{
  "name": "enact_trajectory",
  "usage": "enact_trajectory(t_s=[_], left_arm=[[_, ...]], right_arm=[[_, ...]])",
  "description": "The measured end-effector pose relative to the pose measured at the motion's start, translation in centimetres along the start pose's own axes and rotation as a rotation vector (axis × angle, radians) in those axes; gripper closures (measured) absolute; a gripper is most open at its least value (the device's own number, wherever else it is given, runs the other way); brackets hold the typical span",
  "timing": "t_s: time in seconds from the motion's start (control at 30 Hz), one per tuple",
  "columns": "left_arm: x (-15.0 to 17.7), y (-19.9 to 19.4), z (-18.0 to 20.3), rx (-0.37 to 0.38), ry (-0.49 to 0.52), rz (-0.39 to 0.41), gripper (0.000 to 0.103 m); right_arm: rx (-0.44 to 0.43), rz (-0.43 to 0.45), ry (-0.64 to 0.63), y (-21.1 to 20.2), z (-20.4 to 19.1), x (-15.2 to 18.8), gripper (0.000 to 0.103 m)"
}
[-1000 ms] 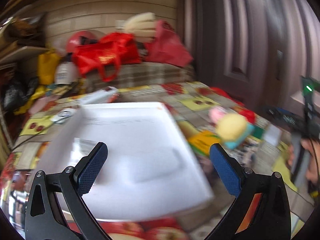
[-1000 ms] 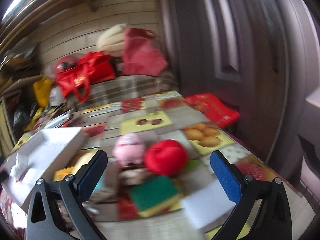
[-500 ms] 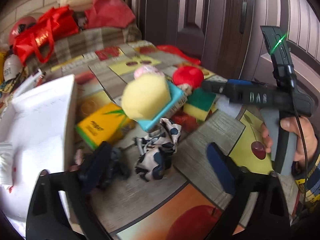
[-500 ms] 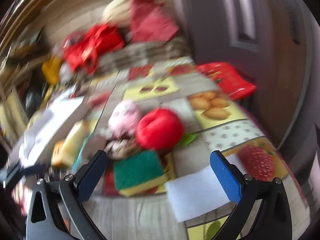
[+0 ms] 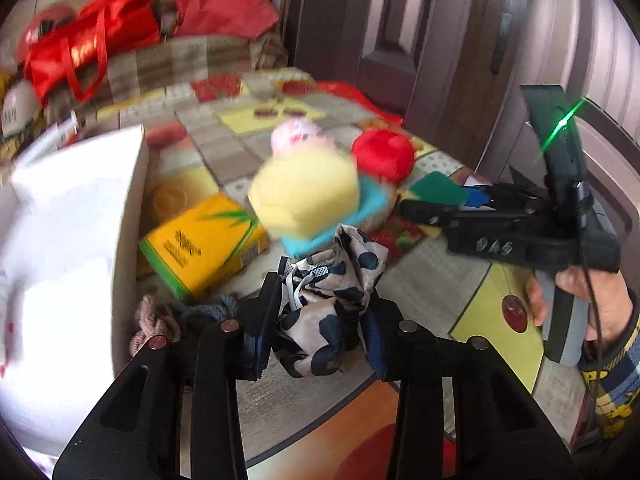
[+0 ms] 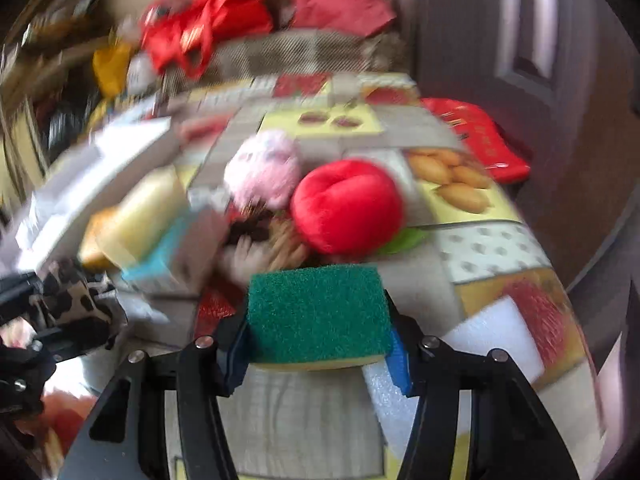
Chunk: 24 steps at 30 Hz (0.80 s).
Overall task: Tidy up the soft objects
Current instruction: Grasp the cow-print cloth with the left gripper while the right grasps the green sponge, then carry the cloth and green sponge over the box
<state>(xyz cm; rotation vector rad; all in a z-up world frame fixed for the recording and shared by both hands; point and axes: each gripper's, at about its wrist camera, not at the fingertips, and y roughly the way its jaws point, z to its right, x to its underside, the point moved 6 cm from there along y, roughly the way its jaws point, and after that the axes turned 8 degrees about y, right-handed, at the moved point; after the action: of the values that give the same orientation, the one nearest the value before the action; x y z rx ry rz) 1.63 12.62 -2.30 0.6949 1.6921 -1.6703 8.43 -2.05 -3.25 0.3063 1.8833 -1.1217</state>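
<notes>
A black-and-white spotted cloth (image 5: 324,304) lies crumpled on the patterned tablecloth. My left gripper (image 5: 318,328) is closing, and its pads press the cloth from both sides. In the right wrist view a green-topped yellow sponge (image 6: 318,312) sits between the fingers of my right gripper (image 6: 318,356), whose jaws are also closing with the pads against the sponge's ends. Behind them lie a red plush (image 6: 348,208), a pink plush (image 6: 264,172) and a yellow sponge on a blue base (image 5: 304,196). A hand holds the right gripper's body (image 5: 520,236) at the right.
A white box (image 5: 60,260) fills the left side, with a yellow tissue packet (image 5: 200,244) and a knitted piece (image 5: 156,320) beside it. A white foam sheet (image 6: 492,336) lies right of the green sponge. Red bags (image 5: 92,44) sit behind the table, and a door stands at the right.
My left gripper swung right from over the white box, came down over the spotted cloth and closed on it. My right gripper dipped to the green sponge and its fingers closed in on it.
</notes>
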Motion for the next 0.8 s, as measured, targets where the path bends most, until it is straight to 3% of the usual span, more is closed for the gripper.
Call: enact_trajectory(t_s=[0.13,0.3,0.4,0.8], left_arm=[[-0.4,-2.9,1.8,-0.060,0.101,0.130,0.066],[-0.2,-6.9,3.3,-0.108,0.169,0.322,0.066],[-0.4,-7.4,3.1,-0.126,0.177,0.343,0.066],[-0.4,-7.9,2.2,-0.131,0.122,0.361,0.066]], right_arm=[[0.007,0.222,0.154,-4.3,3.0,-0.5,0.047],[0.065,0.377,0.218,-7.2,4.3,-0.5,0.046],[0.105,0.453,0.205,-8.5,4.0,-0.8,0.046],[0.045,0.453,0.135,-7.9,-0.1,-0.9,0.046]])
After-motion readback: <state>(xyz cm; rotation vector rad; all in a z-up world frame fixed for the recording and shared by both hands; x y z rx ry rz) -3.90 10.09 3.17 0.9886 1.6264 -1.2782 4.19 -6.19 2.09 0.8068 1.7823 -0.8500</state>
